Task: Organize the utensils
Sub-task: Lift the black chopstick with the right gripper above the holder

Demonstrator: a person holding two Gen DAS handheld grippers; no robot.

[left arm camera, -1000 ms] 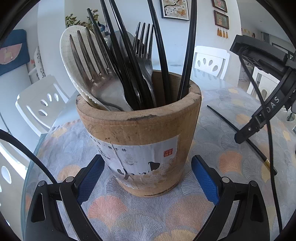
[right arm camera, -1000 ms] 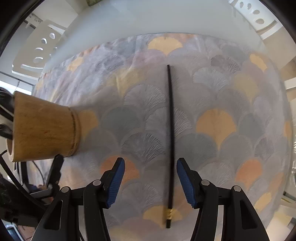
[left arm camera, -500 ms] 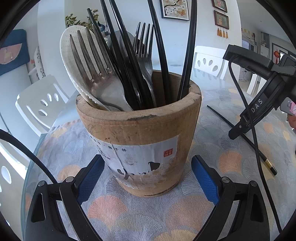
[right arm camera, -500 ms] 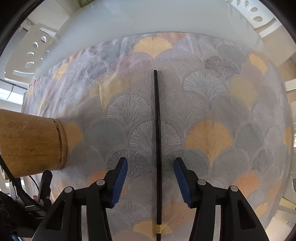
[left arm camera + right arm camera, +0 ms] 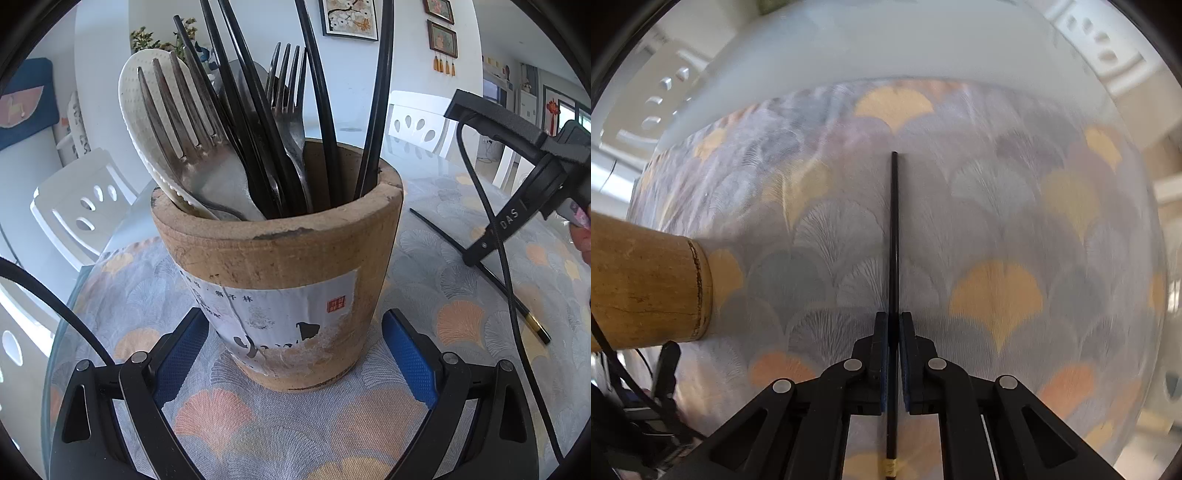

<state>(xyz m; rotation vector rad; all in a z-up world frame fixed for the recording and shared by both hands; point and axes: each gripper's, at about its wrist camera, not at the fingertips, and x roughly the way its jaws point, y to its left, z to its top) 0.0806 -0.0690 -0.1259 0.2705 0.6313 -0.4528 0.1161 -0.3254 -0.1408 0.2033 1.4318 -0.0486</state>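
A round table (image 5: 480,317) under a cloth (image 5: 997,221) printed with fan shapes in grey, peach and yellow filled both views. White chairs (image 5: 77,206) with oval cut-outs stood round it, and framed pictures (image 5: 349,18) hung on the far wall.

On the cloth stood a tan holder (image 5: 280,280), cylindrical, upright, with a torn white label on its near side and a chipped rim. In the right wrist view the holder (image 5: 646,291) showed at the left edge, well apart from the fingers there. It was packed: a white perforated paddle (image 5: 135,88) leaned to the left, metal forks (image 5: 177,122) stood tines up against it and behind it, and several black chopsticks (image 5: 321,92) rose out of the top of the picture.

The left gripper (image 5: 295,354) stood with its jaws wide open, a blue pad on each side of the holder's base; whether the pads touched it could not be told.

The right gripper (image 5: 894,325) pointed down at the cloth. Its jaws had just been closing and now pinched a single black chopstick (image 5: 894,229) between them. From the left wrist view the right gripper (image 5: 471,260) met this chopstick (image 5: 436,229) to the right of the holder. The chopstick lay along the cloth, its thin end pointing away past the fingertips and its gold-banded end behind them. Whether it had left the cloth could not be told.
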